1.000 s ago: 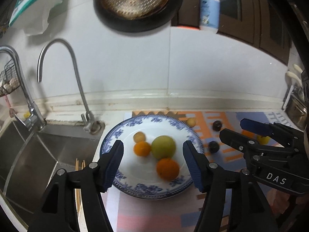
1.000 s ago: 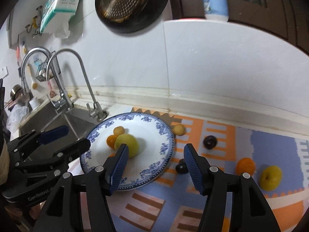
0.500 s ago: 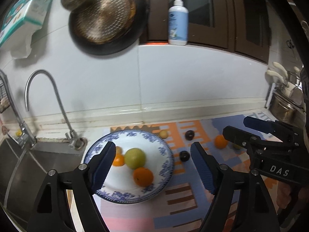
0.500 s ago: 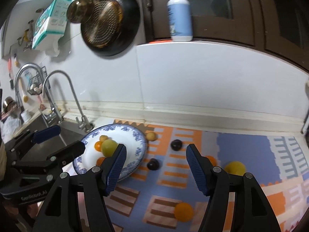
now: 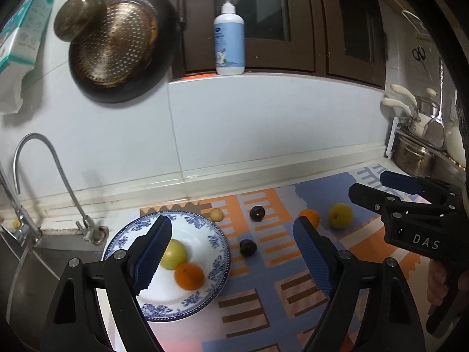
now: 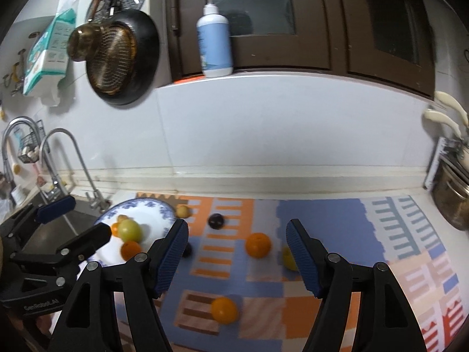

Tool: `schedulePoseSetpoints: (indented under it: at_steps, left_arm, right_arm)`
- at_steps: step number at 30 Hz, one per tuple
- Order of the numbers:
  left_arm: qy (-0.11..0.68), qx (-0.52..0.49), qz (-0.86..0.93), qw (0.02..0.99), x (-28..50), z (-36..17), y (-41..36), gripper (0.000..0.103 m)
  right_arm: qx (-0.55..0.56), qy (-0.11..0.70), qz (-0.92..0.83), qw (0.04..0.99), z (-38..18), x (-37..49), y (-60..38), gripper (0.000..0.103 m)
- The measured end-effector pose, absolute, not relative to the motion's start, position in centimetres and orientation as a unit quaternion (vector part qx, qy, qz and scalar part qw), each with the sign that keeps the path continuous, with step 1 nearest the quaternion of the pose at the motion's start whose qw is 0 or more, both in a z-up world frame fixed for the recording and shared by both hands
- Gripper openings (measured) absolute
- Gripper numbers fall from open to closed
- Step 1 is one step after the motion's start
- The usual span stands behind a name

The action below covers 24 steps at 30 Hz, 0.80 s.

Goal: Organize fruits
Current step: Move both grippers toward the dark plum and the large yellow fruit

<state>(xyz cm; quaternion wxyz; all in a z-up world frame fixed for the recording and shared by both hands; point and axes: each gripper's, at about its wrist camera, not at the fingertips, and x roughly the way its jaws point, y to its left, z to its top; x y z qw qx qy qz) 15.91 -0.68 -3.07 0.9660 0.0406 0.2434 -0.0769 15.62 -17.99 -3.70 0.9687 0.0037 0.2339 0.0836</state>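
Note:
A blue-and-white plate (image 5: 217, 252) (image 6: 164, 209) sits on the patterned mat by the sink and holds a green fruit (image 5: 175, 254) (image 6: 131, 230) and an orange (image 5: 189, 275) (image 6: 131, 249). Loose on the mat lie two dark plums (image 5: 257, 213) (image 5: 248, 247), a small yellow fruit (image 5: 217, 214), an orange (image 5: 310, 216) (image 6: 258, 245), a yellow fruit (image 5: 340, 220) (image 6: 288, 259) and another orange (image 6: 224, 310). My left gripper (image 5: 231, 255) is open and empty above the plate's right edge. My right gripper (image 6: 237, 253) is open and empty above the mat's middle.
A sink (image 5: 32, 267) with taps (image 5: 44, 176) lies to the left of the plate. Steel pots (image 5: 416, 155) stand at the right end of the counter. Pans (image 5: 117, 47) hang on the wall, and a pump bottle (image 5: 229, 38) stands on the ledge.
Both grippers have pulled up and back and shifted right from the plate; more of the mat and loose fruits show. Both stayed open and empty.

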Motion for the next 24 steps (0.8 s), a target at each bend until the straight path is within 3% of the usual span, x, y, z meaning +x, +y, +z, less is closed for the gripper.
schedulePoseSetpoints:
  at_steps: [11, 24]
  left_arm:
    - [0.265, 0.053, -0.090, 0.958, 17.8, -5.6, -2.8, 0.084]
    - [0.308, 0.068, -0.099, 0.944, 21.1, -9.4, -3.8, 0.067]
  right_arm:
    - [0.010, 0.250, 0.034, 0.968, -5.3, 16.9, -21.1, 0.070]
    - [0.005, 0.291, 0.012, 0.957, -8.4, 19.7, -22.3, 0.070]
